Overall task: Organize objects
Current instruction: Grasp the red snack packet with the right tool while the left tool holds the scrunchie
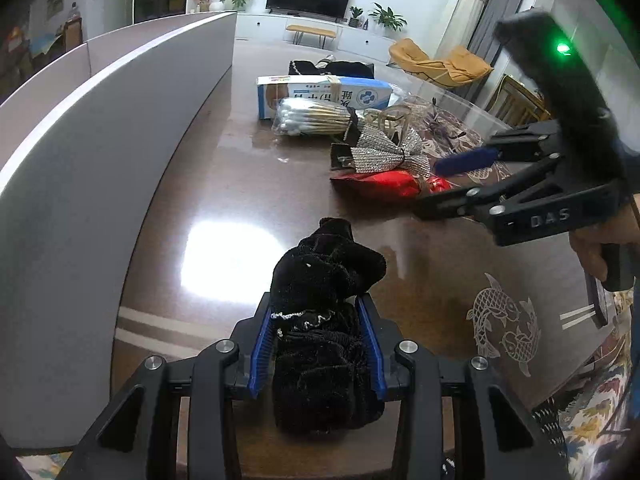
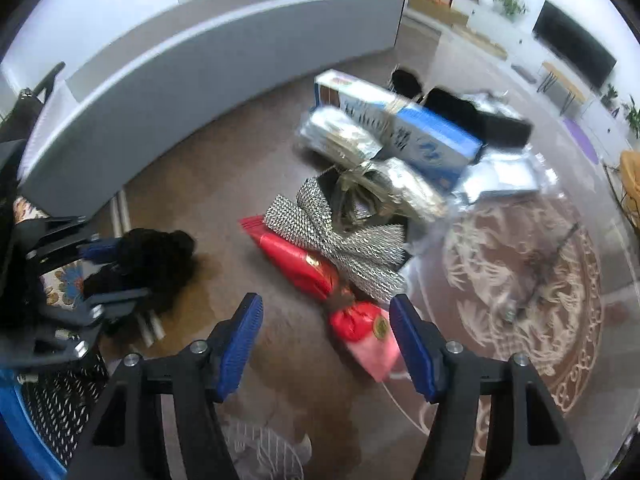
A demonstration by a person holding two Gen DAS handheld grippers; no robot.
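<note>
While left hand-held gripper clamps black velvet pouch, right hand-held gripper gapes empty.

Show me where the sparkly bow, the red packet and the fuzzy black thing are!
Sparkly bow (image 2: 340, 240): right wrist view, on its knot.
Red packet (image 2: 298, 260): right wrist view, on its red body.
Fuzzy black thing (image 1: 320, 276): left wrist view, on its upper bunch.

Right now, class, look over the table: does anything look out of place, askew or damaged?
Nothing looks damaged or spilled. The items are simply unsorted: a sequined bow lies askew across a red packet, crowded against the cotton swab bag and blue-and-white box. The black velvet item sits apart, clamped in the left gripper.
</note>
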